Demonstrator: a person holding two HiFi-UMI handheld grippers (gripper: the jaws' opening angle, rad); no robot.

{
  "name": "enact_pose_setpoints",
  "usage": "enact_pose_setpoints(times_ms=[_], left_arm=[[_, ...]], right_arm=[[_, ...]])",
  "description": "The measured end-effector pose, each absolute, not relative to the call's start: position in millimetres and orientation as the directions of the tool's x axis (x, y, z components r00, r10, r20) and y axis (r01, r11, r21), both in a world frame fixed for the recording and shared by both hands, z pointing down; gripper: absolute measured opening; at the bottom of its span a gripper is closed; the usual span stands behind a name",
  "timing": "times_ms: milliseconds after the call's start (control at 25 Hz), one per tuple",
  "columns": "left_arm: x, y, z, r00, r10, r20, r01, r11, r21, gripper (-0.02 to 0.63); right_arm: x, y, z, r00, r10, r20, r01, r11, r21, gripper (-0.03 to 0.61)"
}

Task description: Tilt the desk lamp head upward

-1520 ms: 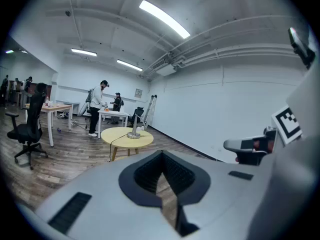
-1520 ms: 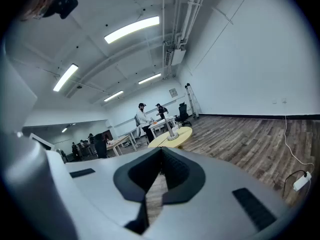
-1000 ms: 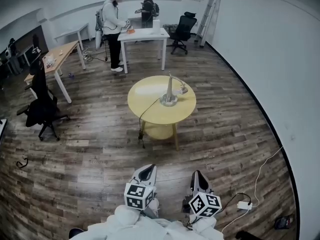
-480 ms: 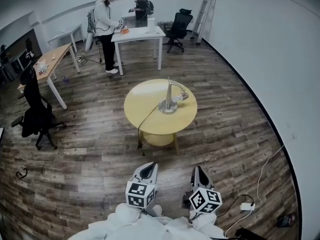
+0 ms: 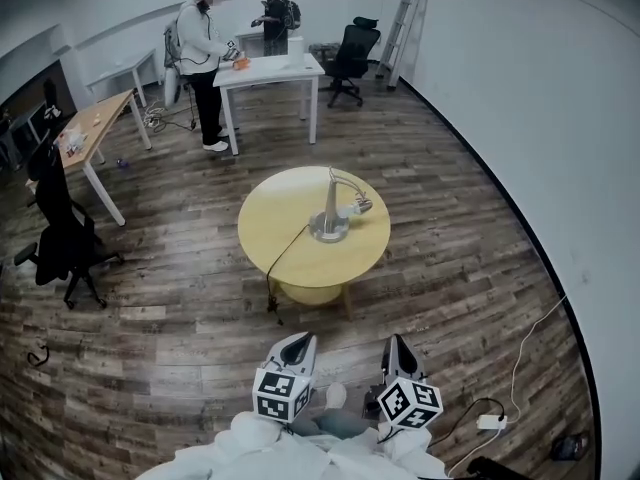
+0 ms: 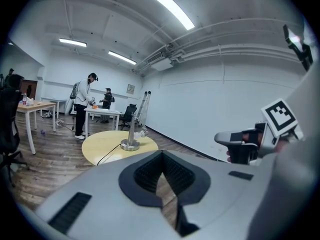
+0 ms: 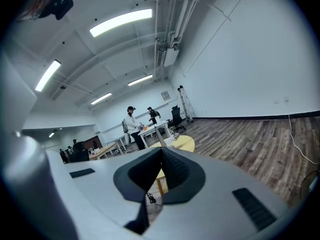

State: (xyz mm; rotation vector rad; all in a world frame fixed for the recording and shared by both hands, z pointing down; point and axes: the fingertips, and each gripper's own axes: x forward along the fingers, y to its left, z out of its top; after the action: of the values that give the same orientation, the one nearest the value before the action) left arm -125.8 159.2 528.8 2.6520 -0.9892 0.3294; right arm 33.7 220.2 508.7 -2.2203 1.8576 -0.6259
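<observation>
A silver desk lamp (image 5: 329, 211) stands on a round yellow table (image 5: 275, 243) in the middle of the room, its small head (image 5: 362, 205) drooping to the right, its cord trailing off the table's front. Both grippers are held low at the head view's bottom, well short of the table: left gripper (image 5: 295, 346) and right gripper (image 5: 397, 353), each shut on nothing. In the left gripper view the lamp (image 6: 131, 137) shows far ahead beyond the shut left gripper (image 6: 161, 156). The right gripper view shows the right gripper (image 7: 161, 154) shut, with the table (image 7: 186, 143) beyond.
Two people stand at a white table (image 5: 272, 68) at the back. A black office chair (image 5: 58, 236) and a wooden desk (image 5: 88, 126) are at the left, another chair (image 5: 355, 53) and a ladder (image 5: 410, 8) behind. A power strip (image 5: 490, 421) lies on the floor at the right.
The round table and lamp have come nearer in the head view, sliding down the picture. Both grippers stay shut and hold their place at the bottom.
</observation>
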Motion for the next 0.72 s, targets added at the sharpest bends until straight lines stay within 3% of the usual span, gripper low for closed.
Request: enact_pose_setpoints(times_ms=[720], left_arm=[[-40, 27, 533, 0.680, -0.655, 0.329, -0.726, -0.666, 0.173, 0.000]], right_arm=[[132, 78, 507, 0.065, -0.981, 0.184, -0.902, -0.136, -0.410, 0.012]])
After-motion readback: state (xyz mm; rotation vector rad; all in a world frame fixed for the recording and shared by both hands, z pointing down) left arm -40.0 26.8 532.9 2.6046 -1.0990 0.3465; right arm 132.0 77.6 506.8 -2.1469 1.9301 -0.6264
